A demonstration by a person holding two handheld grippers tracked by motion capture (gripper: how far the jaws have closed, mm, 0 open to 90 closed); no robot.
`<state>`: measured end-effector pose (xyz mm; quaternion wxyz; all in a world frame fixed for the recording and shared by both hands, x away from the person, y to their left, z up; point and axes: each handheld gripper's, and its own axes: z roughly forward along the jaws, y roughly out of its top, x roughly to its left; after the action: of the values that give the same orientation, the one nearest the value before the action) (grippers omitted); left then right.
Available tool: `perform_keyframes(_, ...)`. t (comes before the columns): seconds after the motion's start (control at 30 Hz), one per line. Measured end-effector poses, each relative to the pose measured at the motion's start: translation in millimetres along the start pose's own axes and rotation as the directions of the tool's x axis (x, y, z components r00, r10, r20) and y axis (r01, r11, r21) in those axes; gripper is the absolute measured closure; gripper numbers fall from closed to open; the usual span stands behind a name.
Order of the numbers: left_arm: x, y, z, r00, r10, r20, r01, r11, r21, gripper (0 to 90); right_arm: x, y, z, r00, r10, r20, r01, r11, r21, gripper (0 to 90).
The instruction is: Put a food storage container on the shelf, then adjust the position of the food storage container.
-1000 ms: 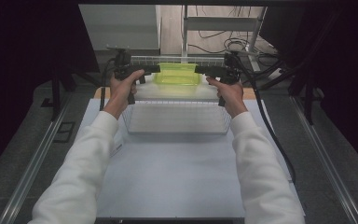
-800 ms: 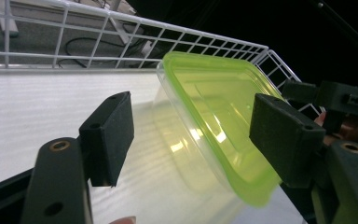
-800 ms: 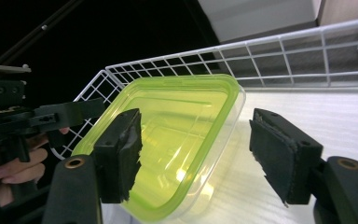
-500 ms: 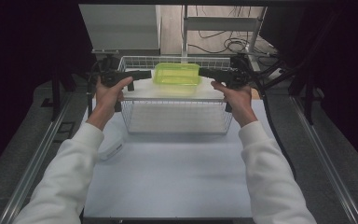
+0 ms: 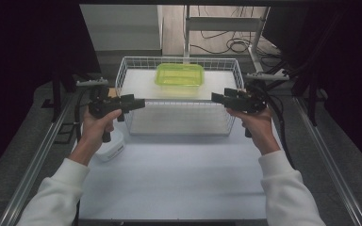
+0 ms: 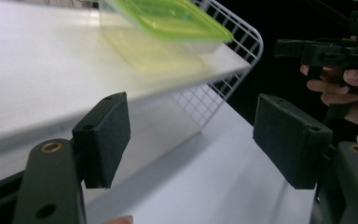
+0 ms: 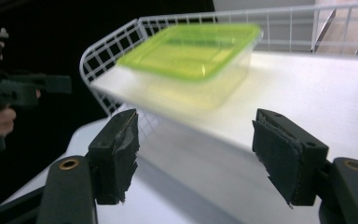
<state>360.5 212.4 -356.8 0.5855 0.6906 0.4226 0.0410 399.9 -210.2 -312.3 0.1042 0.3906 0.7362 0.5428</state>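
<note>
A clear container with a lime-green lid [image 5: 179, 75] [image 6: 168, 18] [image 7: 191, 51] rests on a white shelf inside a white wire basket [image 5: 176, 101], toward its far side. My left gripper [image 5: 139, 102] [image 6: 196, 140] hovers at the basket's front left corner and points right. Its jaws are open with nothing between them, and they have just been opening. At the front right corner my right gripper [image 5: 215, 96] [image 7: 205, 149] points left. It too is open and empty, its jaws just having widened. Each gripper view shows the other gripper [image 6: 326, 49] [image 7: 23, 86] farther off.
The basket stands at the far end of a white table [image 5: 179, 179]. A small white tub [image 5: 111, 146] lies on the table under my left hand. Metal rails [image 5: 37, 160] run along both table sides. Cables and dark curtains lie beyond.
Both grippers have drawn away from the sides of the green-lidded container, outward and back toward me. The container has stayed in place in the basket.
</note>
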Motion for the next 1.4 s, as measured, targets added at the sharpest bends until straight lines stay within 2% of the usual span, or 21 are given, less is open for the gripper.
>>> perform_keyframes(0.07,-2.2,-10.9,-4.5,1.0000,0.003,0.009,-0.003,0.9999,0.012,27.3,1.6,-11.4,-9.2,0.9998,-0.020,0.001,0.020,1.000,0.003,30.5)
perform_keyframes(0.3,-10.6,-48.9,-14.7,0.9975,0.042,-0.057,-0.038,0.9973,0.063,27.0,2.6,-53.0,-38.4,0.9994,-0.031,-0.013,0.031,1.000,-0.006,29.1)
perform_keyframes(0.37,-14.0,-59.0,-14.3,0.9968,0.054,-0.059,-0.048,0.9951,0.086,26.7,3.1,-70.3,-46.6,0.9990,-0.039,-0.019,0.040,0.999,0.009,28.1)
perform_keyframes(0.4,-15.1,-62.6,-14.1,0.9964,0.060,-0.060,-0.054,0.9941,0.094,26.7,3.1,-70.3,-46.6,0.9990,-0.039,-0.019,0.040,0.999,0.009,28.1)
perform_keyframes(0.5,-21.8,-76.8,-10.1,0.9947,0.081,-0.063,-0.072,0.9873,0.142,26.3,4.5,-85.5,-50.8,0.9987,-0.046,-0.024,0.047,0.998,0.035,28.0)
perform_keyframes(0.57,-24.7,-85.7,-7.1,0.9932,0.097,-0.064,-0.085,0.9812,0.173,25.8,4.8,-95.2,-50.5,0.9984,-0.046,-0.034,0.048,0.997,0.061,27.8)
perform_keyframes(0.7,-24.0,-103.8,-1.1,0.9917,0.101,-0.079,-0.080,0.9687,0.235,25.6,5.1,-115.2,-45.7,0.9991,-0.032,-0.029,0.036,0.992,0.123,27.8)
perform_keyframes(0.83,-19.9,-115.1,2.7,0.9927,0.082,-0.089,-0.055,0.9623,0.266,25.7,5.7,-133.5,-40.2,0.9996,-0.028,0.002,0.027,0.979,0.200,27.9)
perform_keyframes(0.93,-16.8,-124.8,4.9,0.9931,0.063,-0.099,-0.031,0.9548,0.296,26.3,6.7,-150.3,-34.1,0.9992,-0.030,0.026,0.021,0.963,0.267,28.0)
perform_keyframes(1.1,-13.5,-132.8,7.4,0.9906,0.064,-0.121,-0.019,0.9410,0.338,27.2,9.6,-160.2,-24.2,0.9996,-0.022,0.018,0.016,0.953,0.301,28.2)
perform_keyframes(1.27,-11.8,-135.5,8.4,0.9891,0.053,-0.137,-0.002,0.9371,0.349,27.3,11.7,-166.6,-17.1,0.9991,-0.040,0.011,0.034,0.943,0.332,28.3)
perform_keyframes(1.4,-11.9,-133.7,8.3,0.9887,0.050,-0.141,0.001,0.9417,0.337,27.1,13.3,-168.4,-17.6,0.9988,-0.048,0.011,0.042,0.942,0.332,28.3)
